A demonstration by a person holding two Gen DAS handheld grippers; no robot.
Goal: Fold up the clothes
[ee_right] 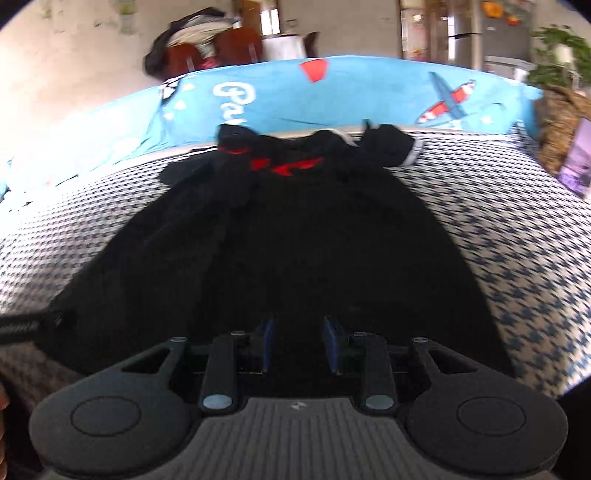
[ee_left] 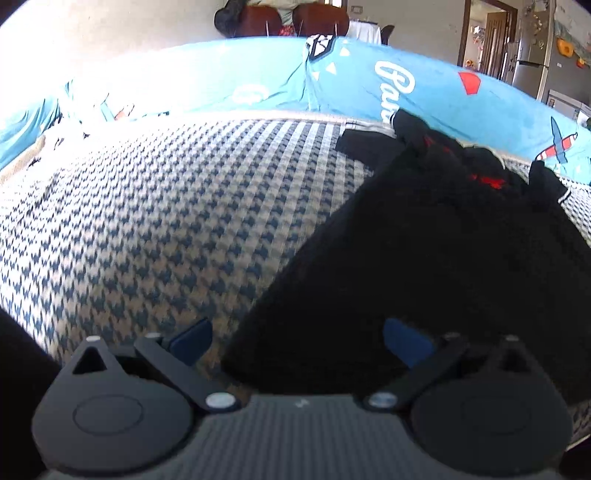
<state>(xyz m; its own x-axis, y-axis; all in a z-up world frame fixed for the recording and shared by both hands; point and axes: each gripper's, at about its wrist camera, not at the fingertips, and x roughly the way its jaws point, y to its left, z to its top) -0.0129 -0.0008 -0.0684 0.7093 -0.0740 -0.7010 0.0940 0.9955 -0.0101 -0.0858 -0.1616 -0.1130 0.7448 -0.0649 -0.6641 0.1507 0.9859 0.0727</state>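
Observation:
A black shirt [ee_right: 288,229] with a red print near its collar lies spread on the houndstooth bed cover [ee_right: 517,221], collar far, hem near. A white-trimmed sleeve cuff [ee_right: 413,151] is bunched at the far right. My right gripper [ee_right: 298,343] hovers over the middle of the near hem, its blue pads [ee_right: 266,343] parallel with a narrow gap and dark cloth showing between them. In the left wrist view, the black shirt [ee_left: 443,258] fills the right side. My left gripper [ee_left: 299,341] is wide open astride the shirt's near left corner, one pad on the cover, the other over the cloth.
A bright blue printed quilt [ee_right: 332,96] lies along the far side of the bed. Beyond it stand brown chairs [ee_right: 221,48] draped with clothes, and a fridge [ee_right: 502,33]. A potted plant [ee_right: 561,48] and a wicker basket [ee_right: 557,122] sit at the far right corner.

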